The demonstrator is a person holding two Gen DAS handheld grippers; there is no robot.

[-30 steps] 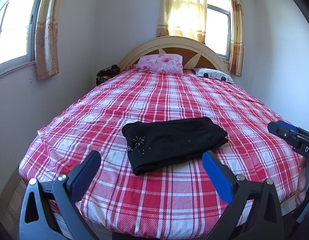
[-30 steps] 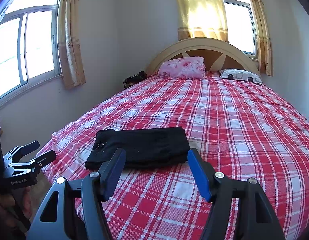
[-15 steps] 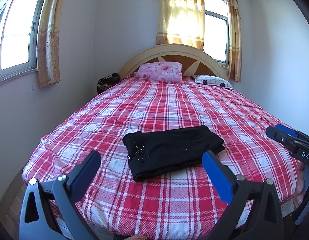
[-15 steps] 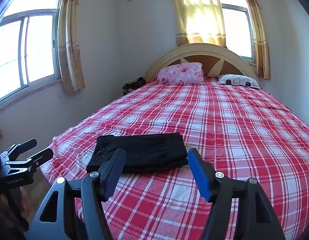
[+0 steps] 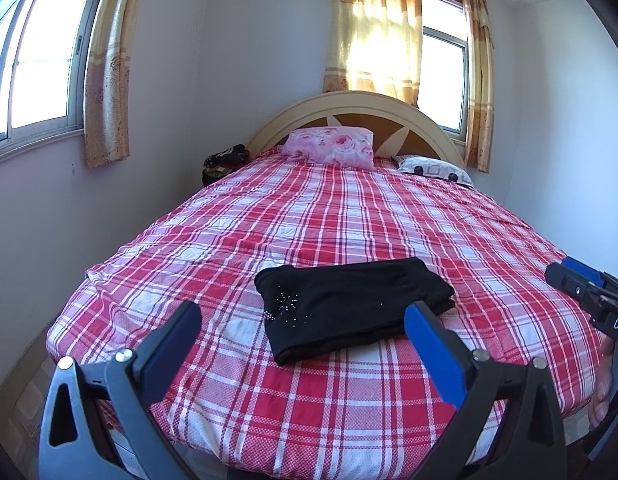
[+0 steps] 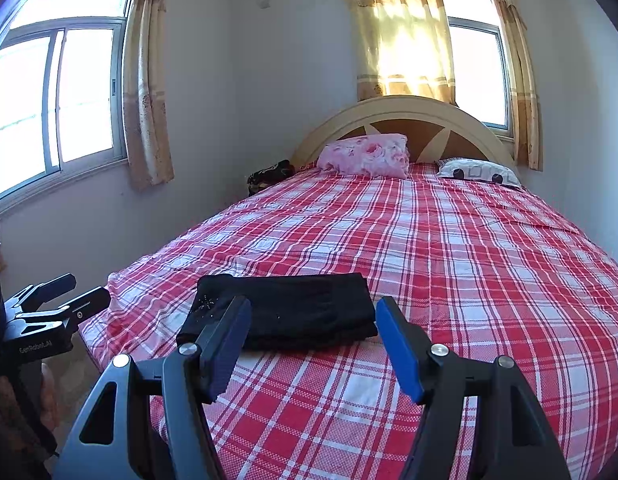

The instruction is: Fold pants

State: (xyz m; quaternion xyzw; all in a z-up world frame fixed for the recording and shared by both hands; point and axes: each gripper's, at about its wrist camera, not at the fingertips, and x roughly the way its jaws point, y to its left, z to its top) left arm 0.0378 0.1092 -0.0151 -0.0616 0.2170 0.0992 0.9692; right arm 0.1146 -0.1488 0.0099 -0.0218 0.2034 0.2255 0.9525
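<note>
Black pants [image 5: 349, 304] lie folded into a flat rectangle near the foot of the bed, with small sparkly studs on the left part. They also show in the right wrist view [image 6: 285, 312]. My left gripper [image 5: 301, 320] is open and empty, held back from the pants above the bed's foot edge. My right gripper [image 6: 313, 312] is open and empty, also short of the pants. The right gripper shows at the right edge of the left wrist view [image 5: 585, 292], and the left gripper at the left edge of the right wrist view [image 6: 57, 300].
The bed [image 5: 349, 208] has a red and white plaid cover. A pink pillow [image 5: 329, 152] and a white patterned pillow [image 5: 433, 168] lie by the curved headboard [image 5: 349, 108]. A dark bundle [image 5: 225, 160] sits at the bed's far left corner. Walls stand close on both sides.
Both grippers have drawn back and tilted up a little, so the pants sit lower and farther in both views. The pants have not moved.
</note>
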